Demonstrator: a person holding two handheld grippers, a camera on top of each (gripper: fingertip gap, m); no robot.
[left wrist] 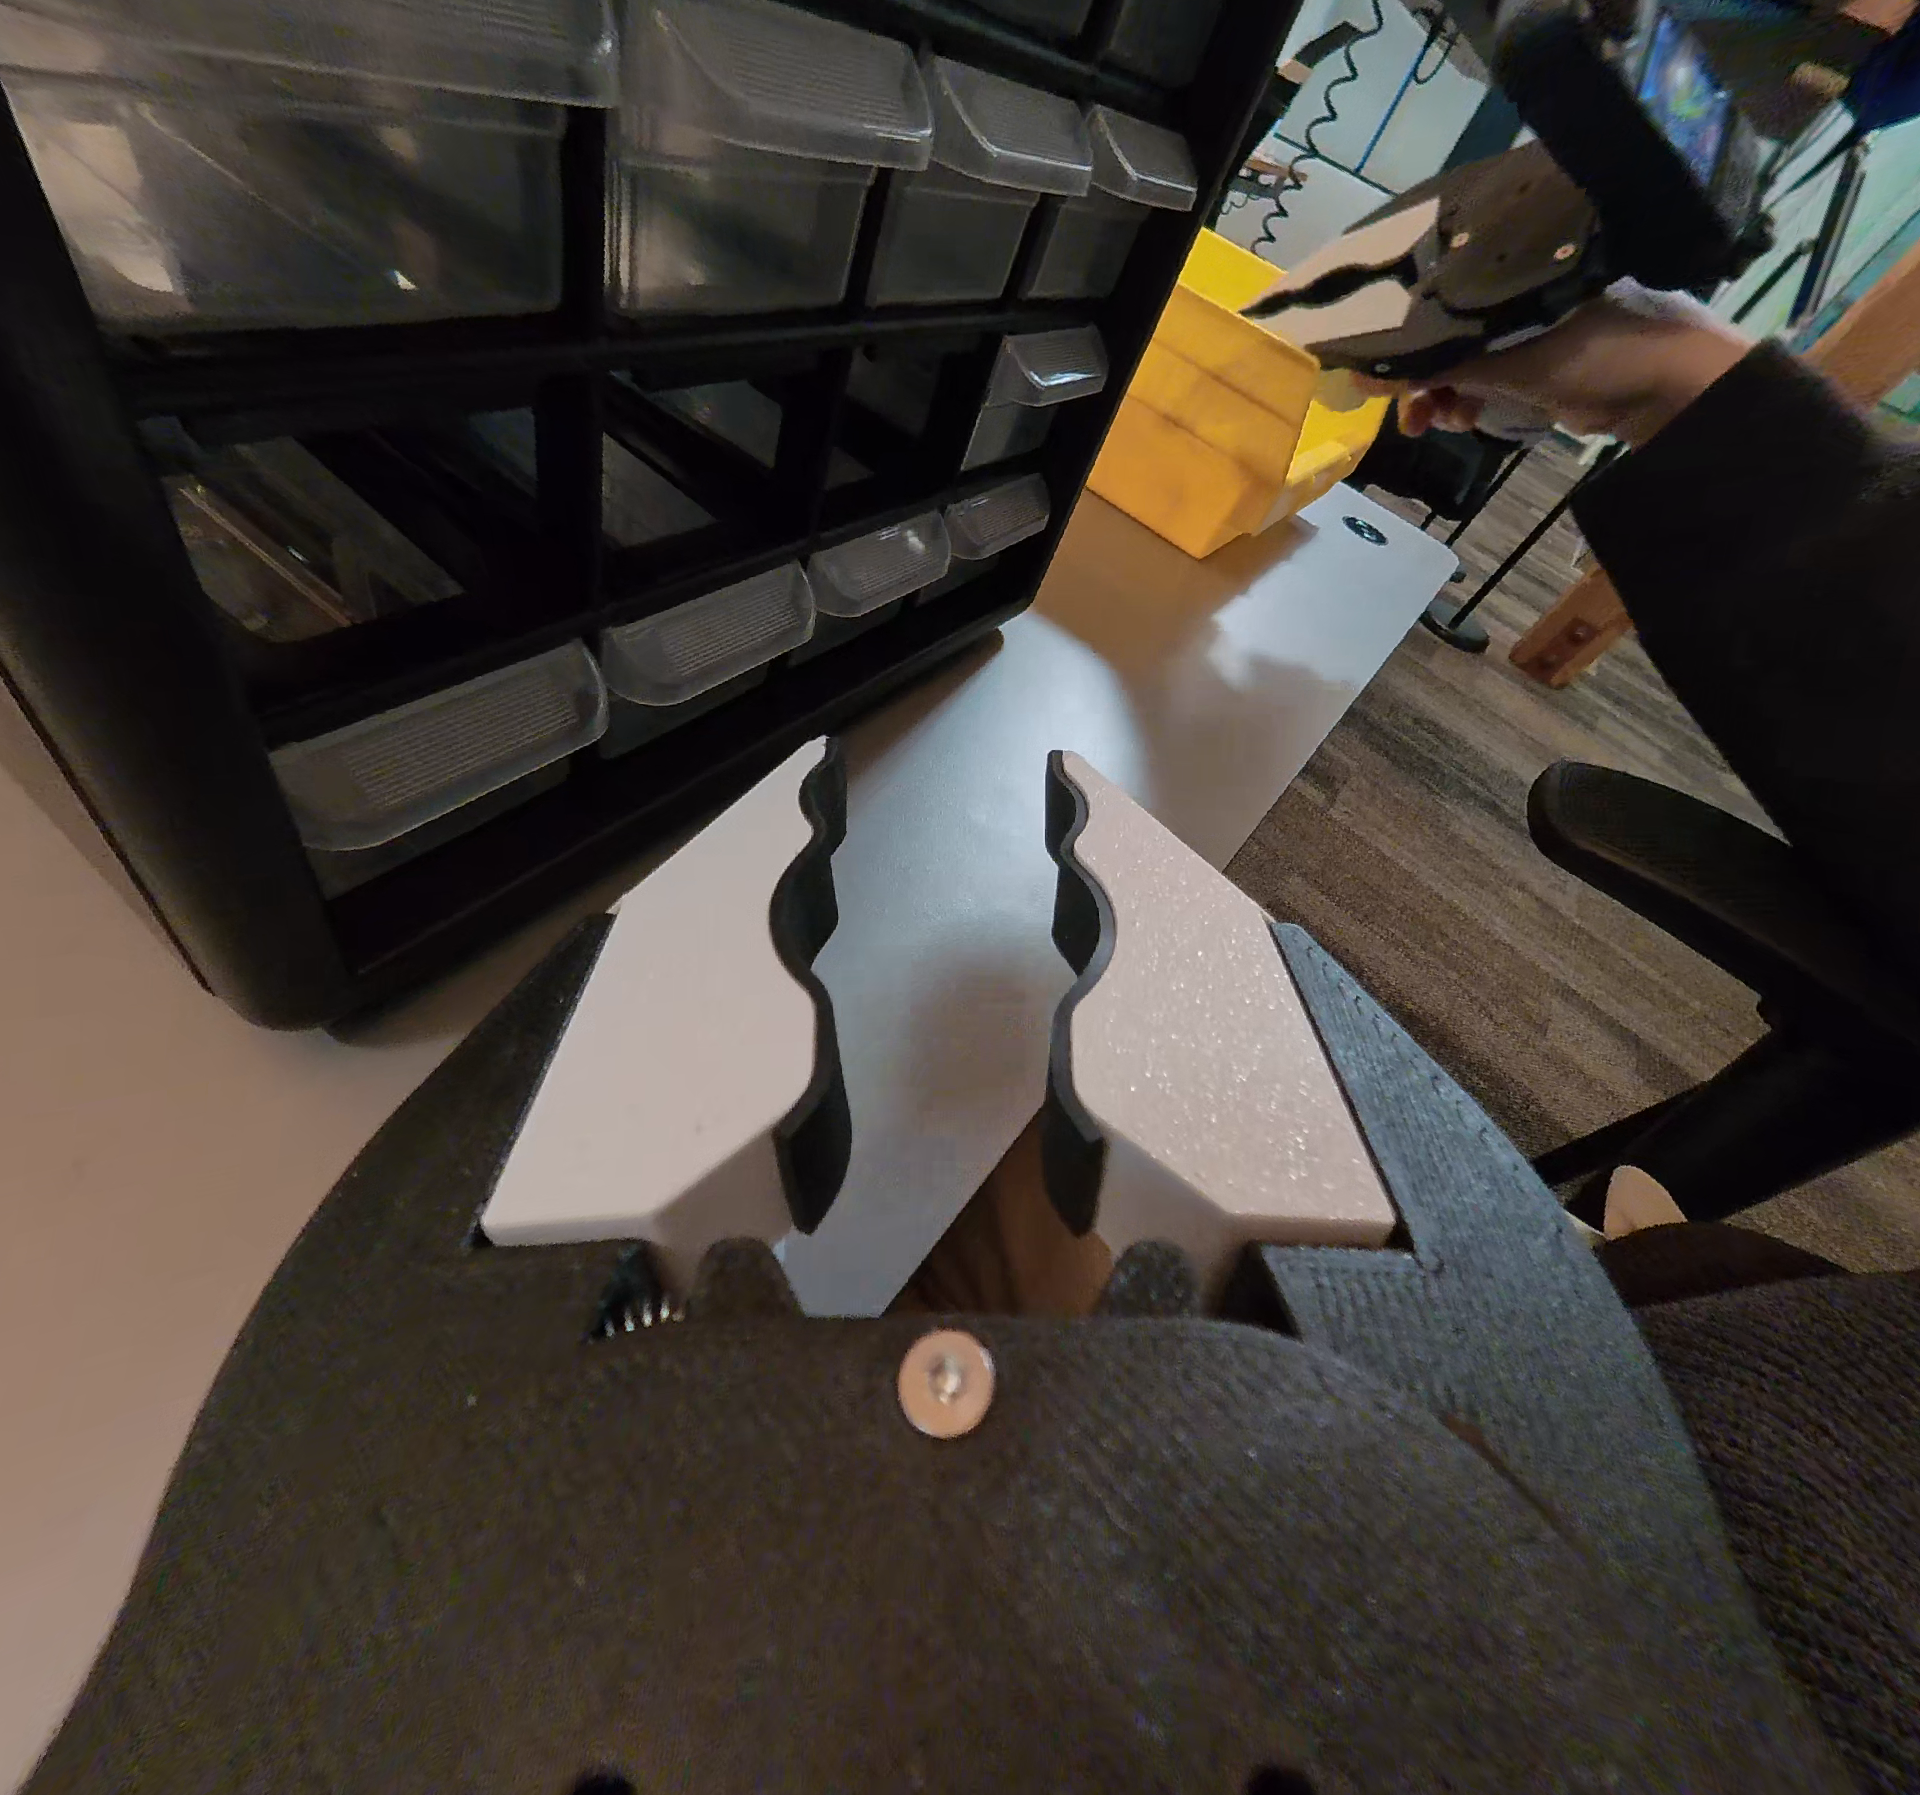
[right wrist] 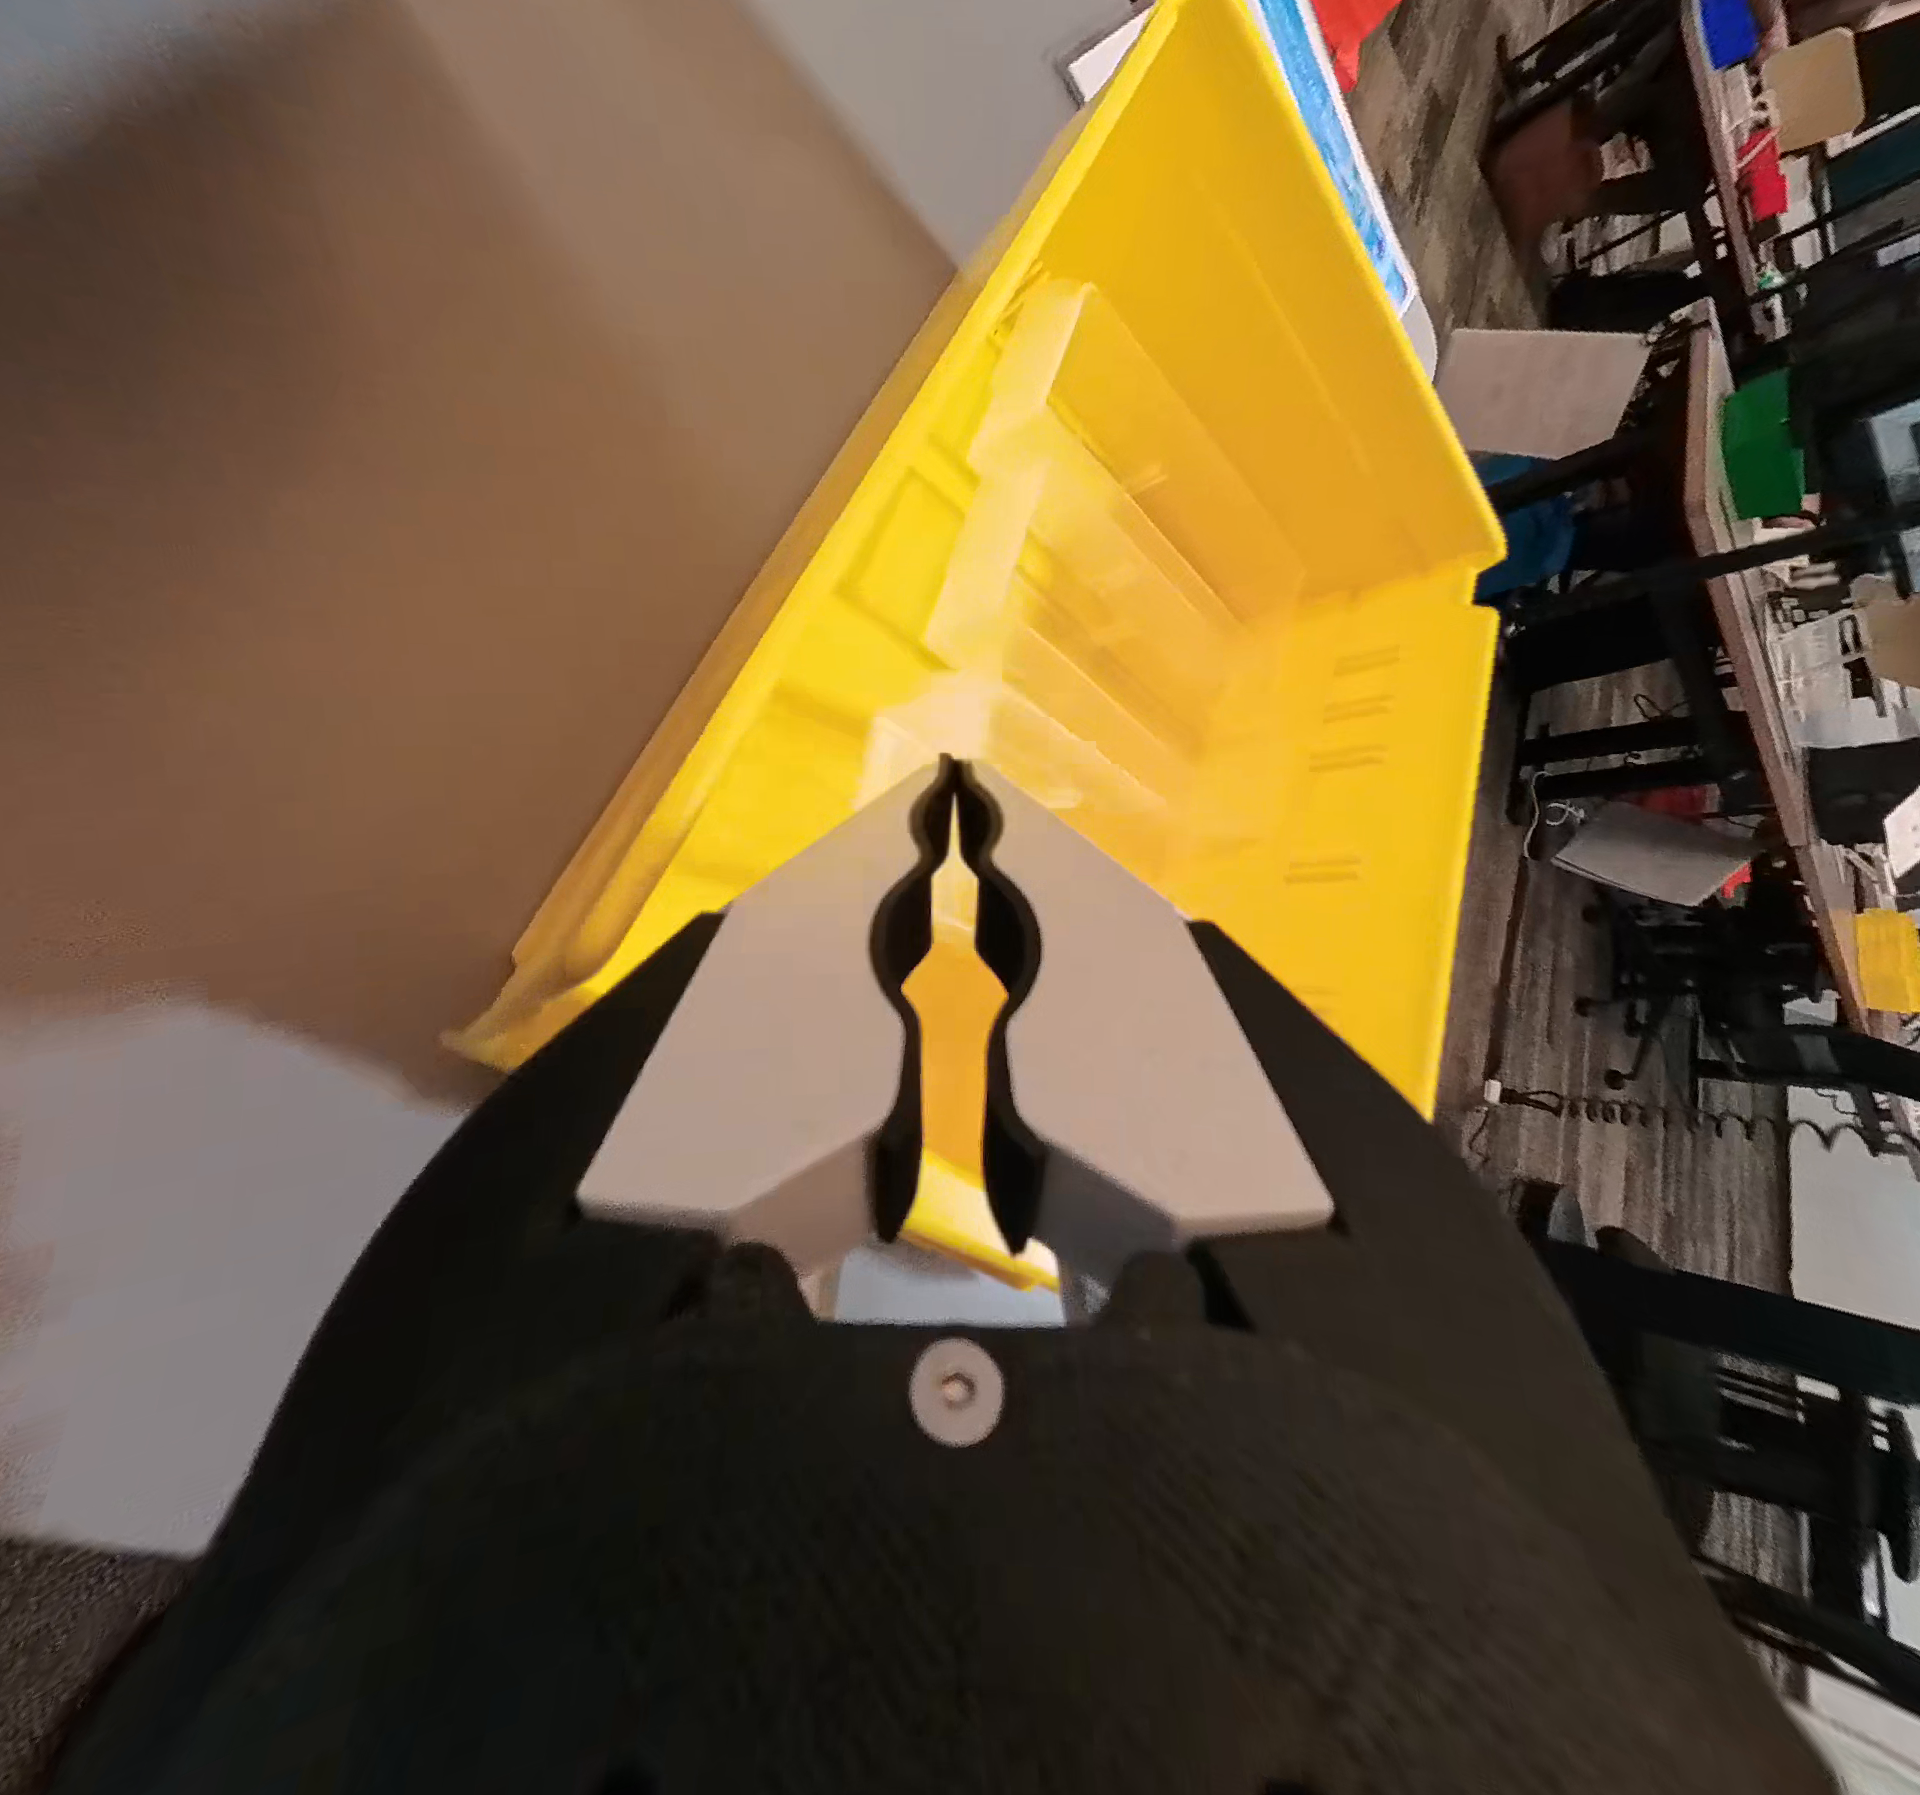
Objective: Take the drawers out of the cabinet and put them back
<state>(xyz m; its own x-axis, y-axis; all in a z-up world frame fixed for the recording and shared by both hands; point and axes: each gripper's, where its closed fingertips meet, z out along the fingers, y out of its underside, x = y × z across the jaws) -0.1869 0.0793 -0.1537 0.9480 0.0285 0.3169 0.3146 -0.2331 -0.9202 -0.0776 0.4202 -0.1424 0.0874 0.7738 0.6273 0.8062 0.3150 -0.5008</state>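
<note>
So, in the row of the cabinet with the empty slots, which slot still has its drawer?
Only the rightmost slot: a small clear drawer sits there, at the cabinet edge nearest the yellow bin. The three slots to its left are dark and empty.

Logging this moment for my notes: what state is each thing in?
Cabinet: upright on table, three slots in one row empty.
Bin: holds clear drawers.
Left tongs: open, empty, above table.
Right tongs: shut, over bin; whether gripping a drawer, unclear.
</note>
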